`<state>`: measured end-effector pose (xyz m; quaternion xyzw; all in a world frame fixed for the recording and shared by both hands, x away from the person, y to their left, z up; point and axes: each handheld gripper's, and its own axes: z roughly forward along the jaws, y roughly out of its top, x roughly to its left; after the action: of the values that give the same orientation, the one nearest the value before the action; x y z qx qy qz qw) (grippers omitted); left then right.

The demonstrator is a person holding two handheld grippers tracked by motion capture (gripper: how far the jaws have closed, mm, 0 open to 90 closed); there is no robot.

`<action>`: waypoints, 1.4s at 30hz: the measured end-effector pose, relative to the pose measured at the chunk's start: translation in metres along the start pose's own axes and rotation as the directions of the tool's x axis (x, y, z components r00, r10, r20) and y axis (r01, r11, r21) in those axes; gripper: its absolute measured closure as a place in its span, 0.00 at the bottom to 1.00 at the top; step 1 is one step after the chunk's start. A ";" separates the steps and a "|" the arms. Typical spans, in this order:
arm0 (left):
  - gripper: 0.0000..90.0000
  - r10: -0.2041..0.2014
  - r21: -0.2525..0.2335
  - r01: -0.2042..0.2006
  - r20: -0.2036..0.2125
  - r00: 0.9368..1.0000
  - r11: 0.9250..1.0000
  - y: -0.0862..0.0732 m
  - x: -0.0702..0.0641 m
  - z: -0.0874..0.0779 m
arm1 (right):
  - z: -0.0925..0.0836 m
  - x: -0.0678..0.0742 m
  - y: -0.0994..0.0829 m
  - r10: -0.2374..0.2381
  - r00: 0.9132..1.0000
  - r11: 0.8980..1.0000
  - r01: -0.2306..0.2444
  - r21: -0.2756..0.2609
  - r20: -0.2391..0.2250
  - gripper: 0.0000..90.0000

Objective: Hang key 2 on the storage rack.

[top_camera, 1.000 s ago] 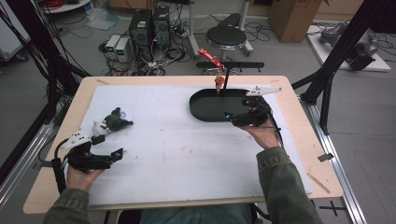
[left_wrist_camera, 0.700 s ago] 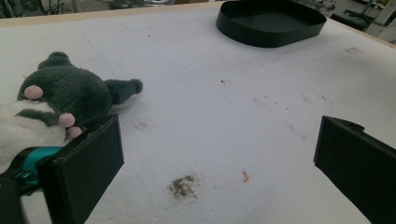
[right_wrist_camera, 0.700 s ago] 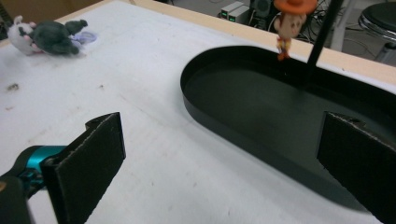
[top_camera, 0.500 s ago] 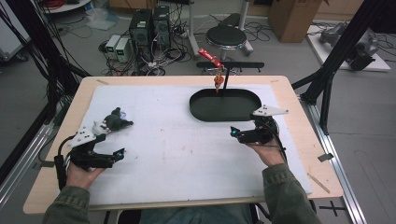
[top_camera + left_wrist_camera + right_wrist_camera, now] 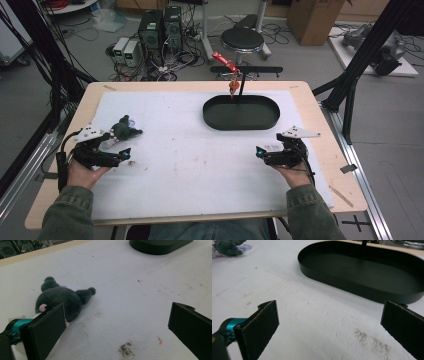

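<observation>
One plush toy (image 5: 60, 298), one black tray (image 5: 362, 270) – two grippers (both agape)

Both forearms reach in from the near edge in green sleeves, the left gripper (image 5: 125, 154) and right gripper (image 5: 260, 151) held low and well apart, each with jaws spread wide and seemingly pointing inward.

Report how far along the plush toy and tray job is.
Done: nothing visible; the black tray lies empty. In hand: the left gripper, jaws open, sits beside the dark plush toy without holding it. The right gripper is open on the white mat, near the tray. Left, probably: grasping the toy and placing it in the tray.
</observation>
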<state>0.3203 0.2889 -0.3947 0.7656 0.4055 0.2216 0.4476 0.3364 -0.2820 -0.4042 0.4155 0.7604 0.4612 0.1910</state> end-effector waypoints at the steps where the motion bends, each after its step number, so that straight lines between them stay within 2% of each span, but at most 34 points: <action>1: 0.02 0.003 0.003 -0.003 0.001 1.000 1.000 0.001 0.001 0.000 | -0.001 0.000 -0.001 -0.005 1.000 1.000 0.005 0.002 0.002 0.01; 5: 0.02 0.030 0.032 -0.030 -0.010 0.999 0.999 0.006 0.005 0.001 | -0.006 0.000 -0.006 -0.026 0.999 1.000 0.026 -0.010 0.030 0.01; 8: 0.02 0.022 0.050 -0.022 -0.003 1.000 0.999 0.013 0.011 0.003 | -0.010 0.000 -0.009 -0.034 0.999 0.999 0.035 -0.040 0.022 0.01; 10: 0.02 0.018 0.074 -0.018 0.000 1.000 0.997 0.017 0.017 0.006 | -0.012 0.000 -0.012 -0.026 1.000 0.999 0.026 -0.040 0.013 0.01; 13: 0.02 0.007 0.136 -0.004 -0.015 1.000 0.991 0.022 0.025 0.012 | -0.012 -0.001 -0.016 -0.023 1.000 0.999 0.023 -0.028 0.007 0.01; 15: 0.02 0.000 0.154 0.004 -0.022 1.000 0.988 0.026 0.028 0.016 | -0.012 -0.001 -0.017 -0.038 0.999 0.999 0.038 -0.025 0.004 0.01; 16: 0.02 0.009 0.165 -0.005 -0.024 1.000 0.986 0.029 0.029 0.018 | -0.012 -0.001 -0.018 -0.039 0.999 0.999 0.039 -0.026 0.004 0.01; 21: 0.02 0.008 0.222 -0.005 -0.015 1.000 0.975 0.041 0.041 0.032 | -0.011 -0.003 -0.020 -0.027 1.000 1.000 0.027 -0.017 0.011 0.01; 24: 0.02 -0.024 0.240 0.024 -0.001 1.000 0.971 0.044 0.052 0.043 | -0.011 -0.005 -0.020 -0.017 1.000 1.000 0.018 -0.023 0.017 0.01; 27: 0.02 -0.033 0.298 0.033 -0.006 0.999 0.954 0.046 0.062 0.052 | -0.013 -0.008 -0.021 -0.010 1.000 0.999 0.010 -0.031 0.016 0.01; 30: 0.02 -0.052 0.327 0.050 -0.003 0.999 0.944 0.048 0.070 0.056 | -0.014 -0.010 -0.024 0.011 1.000 1.000 -0.011 -0.028 0.005 0.01; 33: 0.02 -0.035 0.388 0.031 0.005 0.999 0.921 0.051 0.080 0.059 | -0.013 -0.011 -0.026 0.014 1.000 1.000 -0.014 -0.020 -0.003 0.01; 34: 0.02 -0.044 0.399 0.039 0.005 0.999 0.916 0.051 0.082 0.060 | -0.013 -0.011 -0.026 0.015 1.000 1.000 -0.015 -0.017 -0.007 0.01; 37: 0.02 -0.031 0.444 0.030 -0.005 1.000 0.896 0.051 0.088 0.063 | -0.012 -0.010 -0.027 0.008 1.000 1.000 -0.008 -0.009 -0.011 0.01; 39: 0.02 -0.014 0.481 0.016 -0.008 1.000 0.877 0.051 0.090 0.067 | -0.012 -0.010 -0.028 0.015 1.000 1.000 -0.014 0.008 -0.016 0.01; 42: 0.03 -0.021 0.496 0.023 -0.009 1.000 0.868 0.049 0.092 0.071 | -0.014 -0.011 -0.033 0.039 0.999 0.999 -0.038 0.020 -0.033 0.01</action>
<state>0.4431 0.3150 -0.3897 0.8498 0.4581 0.1064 0.2380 0.3185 -0.3059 -0.4265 0.4241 0.7596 0.4645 0.1653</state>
